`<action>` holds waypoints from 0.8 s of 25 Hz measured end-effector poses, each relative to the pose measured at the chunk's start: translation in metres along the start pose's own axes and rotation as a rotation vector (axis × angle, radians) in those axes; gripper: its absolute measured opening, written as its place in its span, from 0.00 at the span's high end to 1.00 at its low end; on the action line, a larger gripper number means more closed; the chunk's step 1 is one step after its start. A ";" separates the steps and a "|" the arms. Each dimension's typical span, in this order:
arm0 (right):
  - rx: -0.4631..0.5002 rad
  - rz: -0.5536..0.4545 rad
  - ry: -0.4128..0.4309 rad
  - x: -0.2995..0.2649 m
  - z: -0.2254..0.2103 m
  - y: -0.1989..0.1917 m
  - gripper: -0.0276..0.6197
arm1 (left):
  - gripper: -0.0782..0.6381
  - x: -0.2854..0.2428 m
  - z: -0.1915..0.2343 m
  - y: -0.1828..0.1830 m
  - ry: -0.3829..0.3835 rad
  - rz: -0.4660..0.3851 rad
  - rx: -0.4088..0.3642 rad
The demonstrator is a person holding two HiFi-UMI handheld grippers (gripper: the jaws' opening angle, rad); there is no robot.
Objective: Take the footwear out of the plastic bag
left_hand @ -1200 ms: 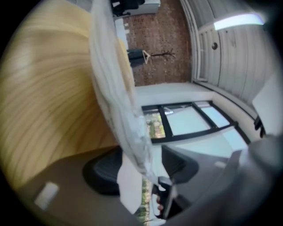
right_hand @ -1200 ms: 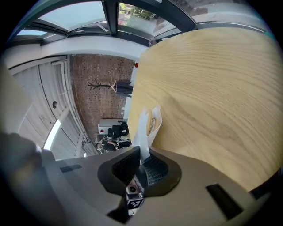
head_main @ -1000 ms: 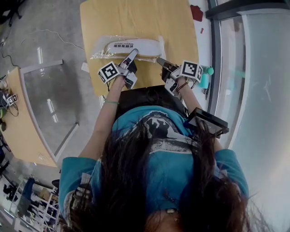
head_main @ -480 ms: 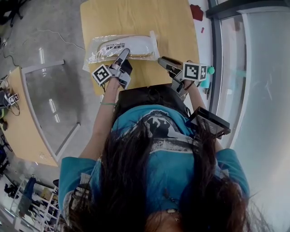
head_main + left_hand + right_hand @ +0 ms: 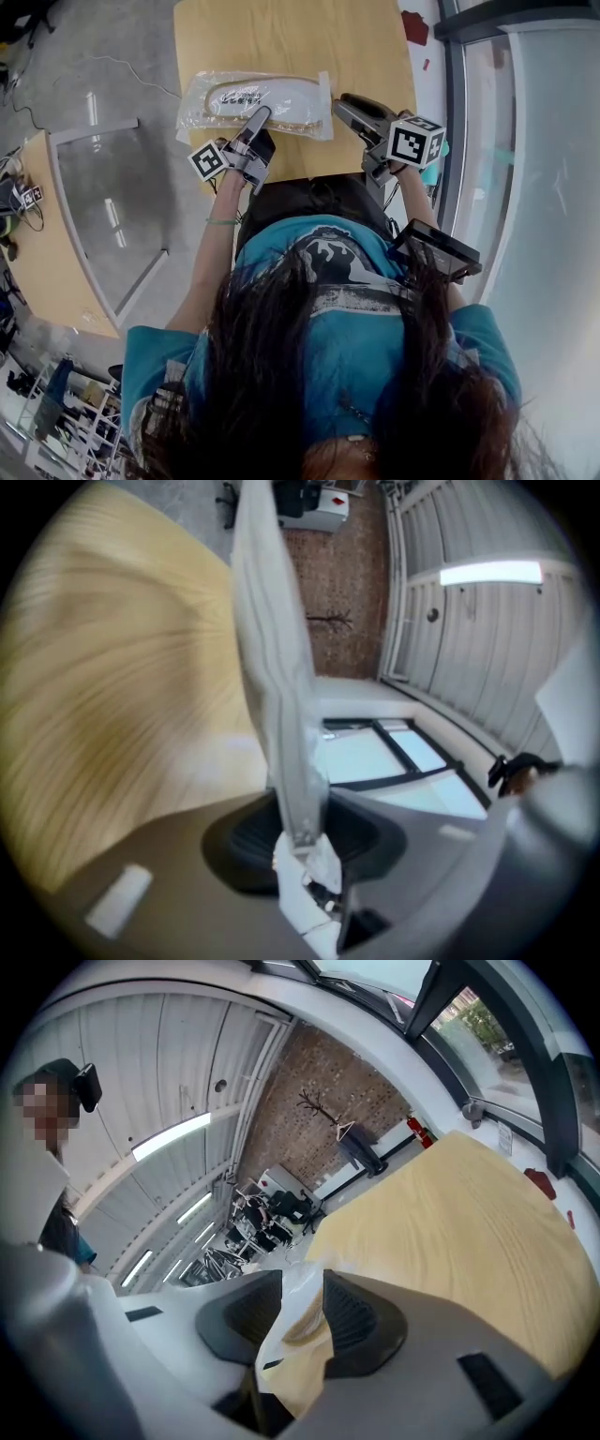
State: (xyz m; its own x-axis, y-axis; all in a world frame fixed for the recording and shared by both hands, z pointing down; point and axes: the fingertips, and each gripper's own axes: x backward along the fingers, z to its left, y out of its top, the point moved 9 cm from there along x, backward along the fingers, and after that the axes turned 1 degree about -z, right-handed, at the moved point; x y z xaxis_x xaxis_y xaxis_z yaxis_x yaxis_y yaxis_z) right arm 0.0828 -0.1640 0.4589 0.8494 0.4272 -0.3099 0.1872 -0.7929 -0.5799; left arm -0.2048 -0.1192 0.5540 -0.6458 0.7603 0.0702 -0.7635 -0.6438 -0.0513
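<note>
The transparent plastic bag lies flat near the front edge of a light wooden table. A small red object sits beyond the table's right edge. The bag encloses a white slipper with a tan sole rim. The left gripper view shows what the head view cannot: the left gripper is closing, its pads clamped on the bag's near edge. The right gripper is released, with the bag's corner film loose between its pads.

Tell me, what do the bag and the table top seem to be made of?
Bag: thin clear plastic film, glossy. It glints, and the slipper shows through it.
Table: light wood or wood-look laminate, matt. Fine grain lines show.
</note>
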 end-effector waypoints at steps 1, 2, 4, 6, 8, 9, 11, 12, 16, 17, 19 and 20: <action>0.010 0.007 0.005 -0.002 0.001 0.001 0.76 | 0.73 0.000 -0.001 -0.003 -0.011 0.004 0.007; 0.018 0.016 0.010 -0.004 0.000 0.001 0.76 | 0.73 0.000 -0.002 -0.005 -0.023 0.004 0.016; 0.018 0.033 0.017 -0.006 -0.001 -0.001 0.76 | 0.73 -0.001 -0.004 -0.010 -0.049 -0.004 0.038; -0.017 0.028 0.041 -0.007 -0.001 -0.004 0.76 | 0.73 0.002 -0.005 -0.011 -0.073 -0.016 0.058; -0.074 0.007 0.091 -0.007 -0.001 -0.007 0.76 | 0.73 0.007 -0.007 -0.011 -0.101 -0.027 0.081; -0.100 -0.004 0.121 -0.007 0.000 -0.008 0.76 | 0.74 0.009 -0.009 -0.011 -0.118 -0.032 0.094; -0.142 -0.017 0.181 -0.008 0.002 -0.010 0.76 | 0.75 0.011 -0.011 -0.012 -0.156 -0.043 0.116; -0.162 -0.021 0.207 -0.008 0.001 -0.010 0.76 | 0.75 0.011 -0.012 -0.012 -0.173 -0.049 0.126; -0.229 -0.041 0.282 -0.010 0.000 -0.010 0.76 | 0.75 0.010 -0.016 -0.009 -0.223 -0.066 0.155; -0.242 -0.042 0.288 -0.011 0.000 -0.011 0.76 | 0.75 0.010 -0.017 -0.009 -0.228 -0.068 0.159; -0.265 -0.036 0.295 -0.011 -0.003 -0.015 0.76 | 0.75 0.011 -0.017 -0.009 -0.235 -0.070 0.160; -0.278 -0.032 0.300 -0.010 -0.005 -0.016 0.76 | 0.75 0.011 -0.017 -0.010 -0.242 -0.073 0.165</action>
State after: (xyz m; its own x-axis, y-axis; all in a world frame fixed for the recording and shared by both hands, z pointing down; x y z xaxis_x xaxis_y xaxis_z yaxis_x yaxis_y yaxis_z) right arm 0.0737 -0.1573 0.4752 0.9395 0.3405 -0.0377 0.3072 -0.8861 -0.3471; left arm -0.2043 -0.1032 0.5381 -0.5538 0.7750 0.3046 -0.7837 -0.6087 0.1237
